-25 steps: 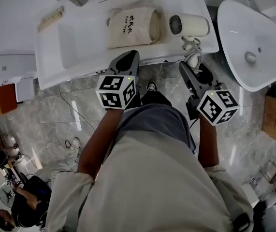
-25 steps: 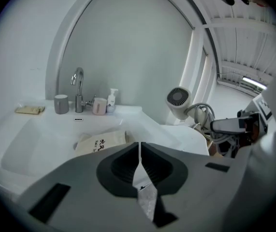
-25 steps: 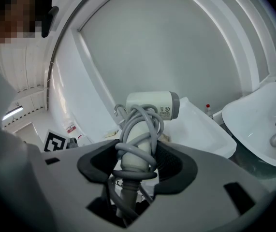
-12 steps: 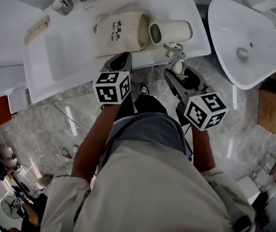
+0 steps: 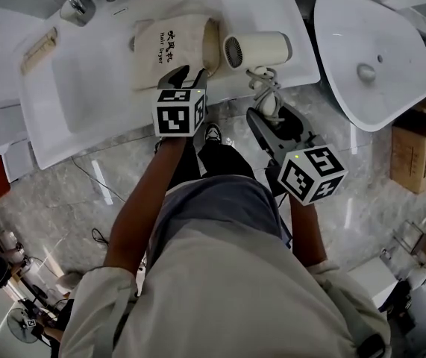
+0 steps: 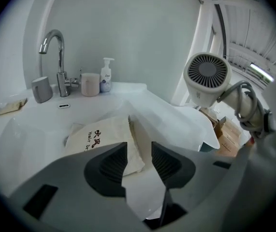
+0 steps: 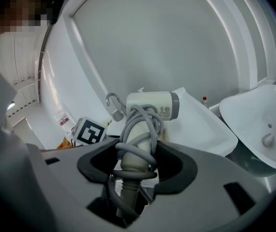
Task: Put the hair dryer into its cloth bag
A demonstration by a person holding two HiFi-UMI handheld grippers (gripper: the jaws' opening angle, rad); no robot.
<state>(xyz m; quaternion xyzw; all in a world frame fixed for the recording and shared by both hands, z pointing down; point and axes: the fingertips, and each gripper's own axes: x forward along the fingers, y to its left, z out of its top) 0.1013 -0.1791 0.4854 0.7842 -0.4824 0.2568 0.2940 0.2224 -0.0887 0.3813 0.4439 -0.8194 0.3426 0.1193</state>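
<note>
The right gripper (image 7: 138, 164) has its jaws closed round the handle of the cream plastic hair dryer (image 7: 153, 105). They also pin the grey cord (image 7: 137, 129) coiled about that handle, which likely keeps the loose cable from snagging on the way in. Held this way, the dryer's barrel hangs clear above the right end of the white moulded washbasin counter (image 5: 86, 95). Its grilled rear end (image 5: 233, 51) faces the bag's mouth, just beside it.

The beige cloth bag (image 5: 166, 49) with black lettering lies flat on the counter with its opening turned toward the dryer, so the dryer is not yet inside.

The left gripper (image 6: 138, 162) points down at the near edge of the bag by its mouth. Its jaws have just been opening and stand partly apart. The bag's corner shows in the gap beyond the pads, but neither pad presses on it. It seems placed to pinch the rim and hold the mouth open.
</note>
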